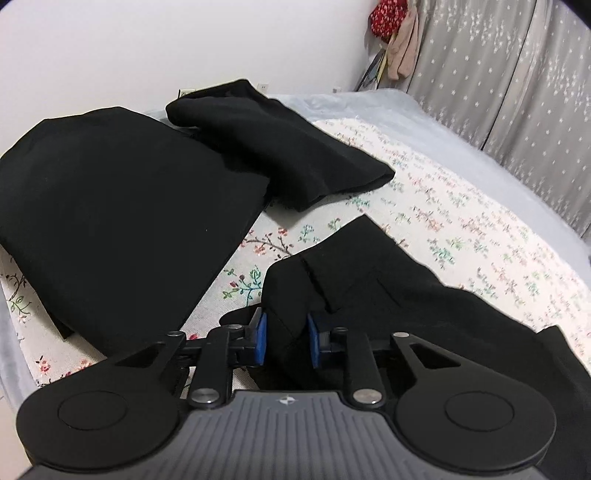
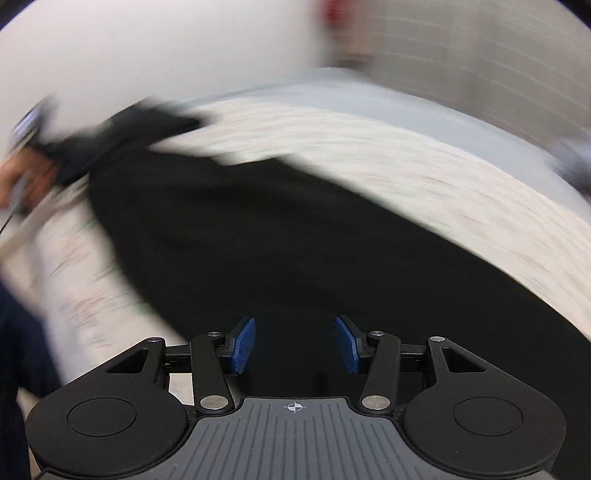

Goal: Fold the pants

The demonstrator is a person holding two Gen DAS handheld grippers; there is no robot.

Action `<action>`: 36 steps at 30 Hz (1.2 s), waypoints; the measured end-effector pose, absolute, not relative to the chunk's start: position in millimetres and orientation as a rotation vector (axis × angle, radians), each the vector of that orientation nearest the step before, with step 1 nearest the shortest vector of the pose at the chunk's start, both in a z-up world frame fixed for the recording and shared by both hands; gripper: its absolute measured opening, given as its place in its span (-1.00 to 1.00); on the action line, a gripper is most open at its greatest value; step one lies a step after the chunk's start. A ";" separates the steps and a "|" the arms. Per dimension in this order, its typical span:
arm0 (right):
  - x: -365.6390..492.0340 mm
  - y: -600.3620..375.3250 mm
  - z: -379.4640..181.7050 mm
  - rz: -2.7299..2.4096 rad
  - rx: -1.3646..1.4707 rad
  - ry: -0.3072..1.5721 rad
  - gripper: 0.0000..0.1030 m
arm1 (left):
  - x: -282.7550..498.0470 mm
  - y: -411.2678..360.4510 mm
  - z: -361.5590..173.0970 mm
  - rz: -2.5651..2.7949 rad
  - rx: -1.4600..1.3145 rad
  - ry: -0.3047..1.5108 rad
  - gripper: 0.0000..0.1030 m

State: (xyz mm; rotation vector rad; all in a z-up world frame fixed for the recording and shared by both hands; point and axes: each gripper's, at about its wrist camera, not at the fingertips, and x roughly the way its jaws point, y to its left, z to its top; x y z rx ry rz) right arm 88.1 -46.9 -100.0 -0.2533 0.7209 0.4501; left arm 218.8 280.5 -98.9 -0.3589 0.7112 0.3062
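Observation:
Black pants [image 1: 369, 288] lie on the floral bed sheet [image 1: 461, 229], running from the lower middle to the lower right of the left wrist view. My left gripper [image 1: 287, 339] is shut on a bunched edge of them; the cloth fills the gap between its blue pads [image 1: 260, 341]. The right wrist view is heavily smeared by motion. There the pants [image 2: 258, 240] spread as a wide dark sheet below my right gripper [image 2: 295, 345], which stands open above the cloth with nothing pinched between its pads [image 2: 243, 345].
Two folded black garments lie at the back left, a large one [image 1: 110, 221] and a smaller one [image 1: 277, 147]. A grey curtain [image 1: 517, 92] borders the bed on the right, with clothes hanging [image 1: 391, 22] by the white wall. A blurred hand [image 2: 22, 181] shows far left.

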 end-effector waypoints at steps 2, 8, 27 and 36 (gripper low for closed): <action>91.8 -7.3 -109.8 0.538 -0.320 0.709 -0.17 | 213.4 282.1 -96.1 0.288 -0.372 0.687 -0.28; 127.6 46.2 -124.0 0.572 -0.377 0.731 -0.81 | 212.0 288.2 -91.1 0.258 -0.427 0.650 -0.31; 73.0 72.7 -153.5 0.457 -0.623 0.604 -0.92 | 203.6 302.6 -105.3 0.238 -0.327 0.807 0.49; 90.2 45.4 -126.1 0.548 -0.423 0.676 -0.74 | 185.1 328.9 -80.5 0.330 -0.527 0.646 0.49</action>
